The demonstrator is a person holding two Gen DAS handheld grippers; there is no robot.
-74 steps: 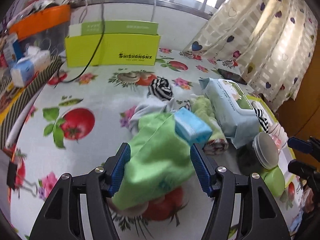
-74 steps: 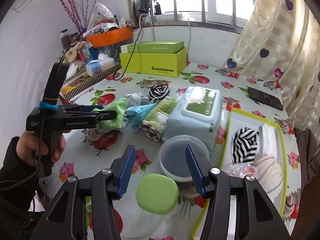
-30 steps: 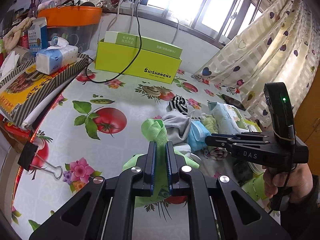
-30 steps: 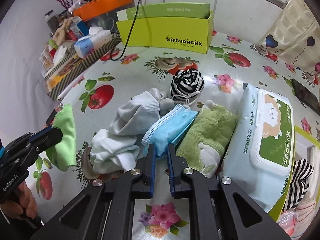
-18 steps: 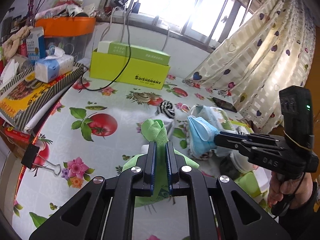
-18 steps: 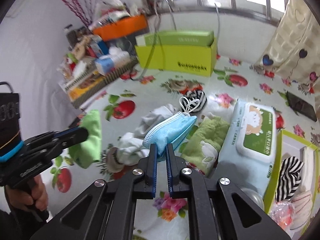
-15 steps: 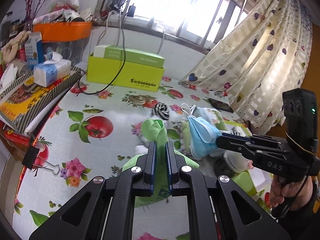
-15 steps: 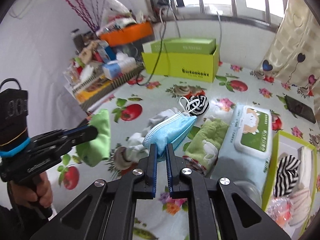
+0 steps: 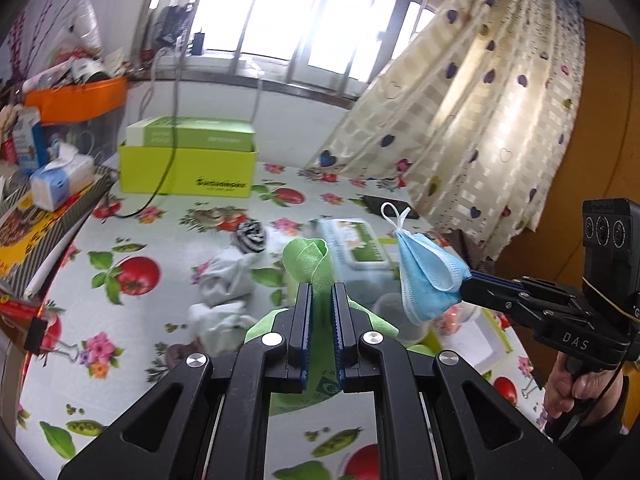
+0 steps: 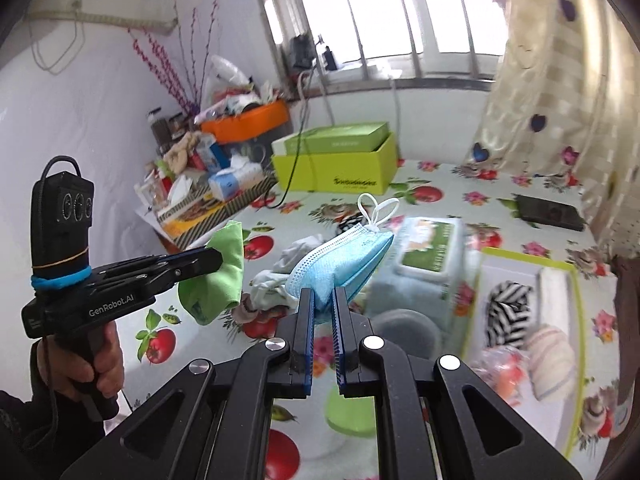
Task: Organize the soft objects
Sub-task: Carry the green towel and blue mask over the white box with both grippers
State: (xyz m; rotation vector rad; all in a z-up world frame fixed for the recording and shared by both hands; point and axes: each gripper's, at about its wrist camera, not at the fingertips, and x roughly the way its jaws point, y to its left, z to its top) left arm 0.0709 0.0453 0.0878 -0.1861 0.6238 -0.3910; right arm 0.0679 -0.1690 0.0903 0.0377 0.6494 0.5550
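My left gripper (image 9: 321,292) is shut on a green cloth (image 9: 310,258) and holds it well above the table; the cloth also shows in the right wrist view (image 10: 218,280). My right gripper (image 10: 323,296) is shut on a folded blue face mask (image 10: 344,262), also lifted; it shows at the right in the left wrist view (image 9: 426,280). On the table lie white socks (image 9: 226,280), a striped black-and-white sock (image 9: 250,236) and a wet-wipes pack (image 9: 354,246). A green-rimmed tray (image 10: 568,272) at the right holds a striped sock (image 10: 506,312) and a pale one.
A yellow-green box (image 9: 188,170) with a cable stands at the back. Tissue boxes and clutter (image 9: 52,184) fill the left edge. A clear round container (image 10: 404,334) and green lid (image 10: 348,412) lie near the tray. A dark phone (image 10: 548,210) lies by the curtain.
Both grippers closed on their items and lifted them: the left raised the green cloth, the right pulled the blue mask off the pile and higher.
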